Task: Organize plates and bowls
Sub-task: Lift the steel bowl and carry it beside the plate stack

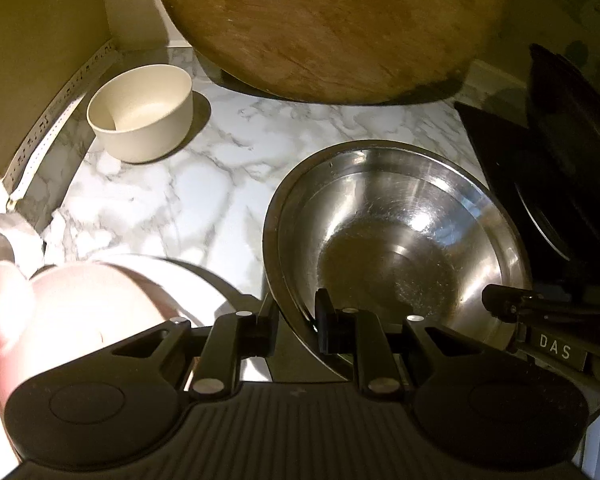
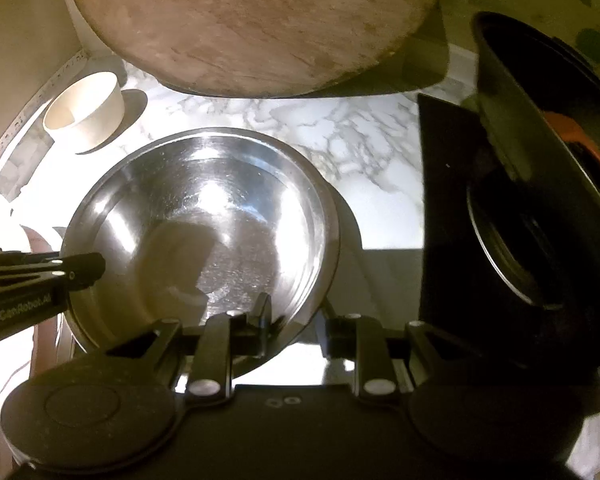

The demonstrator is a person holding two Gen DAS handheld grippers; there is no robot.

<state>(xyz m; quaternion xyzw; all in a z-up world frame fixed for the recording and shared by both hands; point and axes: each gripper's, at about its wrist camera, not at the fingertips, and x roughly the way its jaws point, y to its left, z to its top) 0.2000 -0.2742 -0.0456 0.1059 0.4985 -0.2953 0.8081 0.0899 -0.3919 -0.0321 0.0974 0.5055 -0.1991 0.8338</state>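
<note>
A large steel bowl [image 1: 400, 232] [image 2: 204, 216] is held over the marble counter by both grippers. My left gripper [image 1: 296, 312] is shut on the bowl's rim, one finger inside the wall and one outside. In the right wrist view this gripper [image 2: 88, 268] clamps the bowl's left edge. My right gripper [image 2: 296, 316] is shut on the near right rim in the same way, and its tip [image 1: 496, 300] shows at the bowl's right side in the left wrist view. A small cream bowl [image 1: 140, 112] [image 2: 86, 110] stands empty at the back left.
A big round wooden board [image 1: 328, 28] [image 2: 252, 24] leans against the back wall. Black dishware on a black mat [image 1: 560, 184] [image 2: 520, 220] fills the right side. A pale pink rounded object [image 1: 80, 312] and a white plate rim [image 1: 188, 276] lie at the near left. Marble counter [image 1: 220, 168].
</note>
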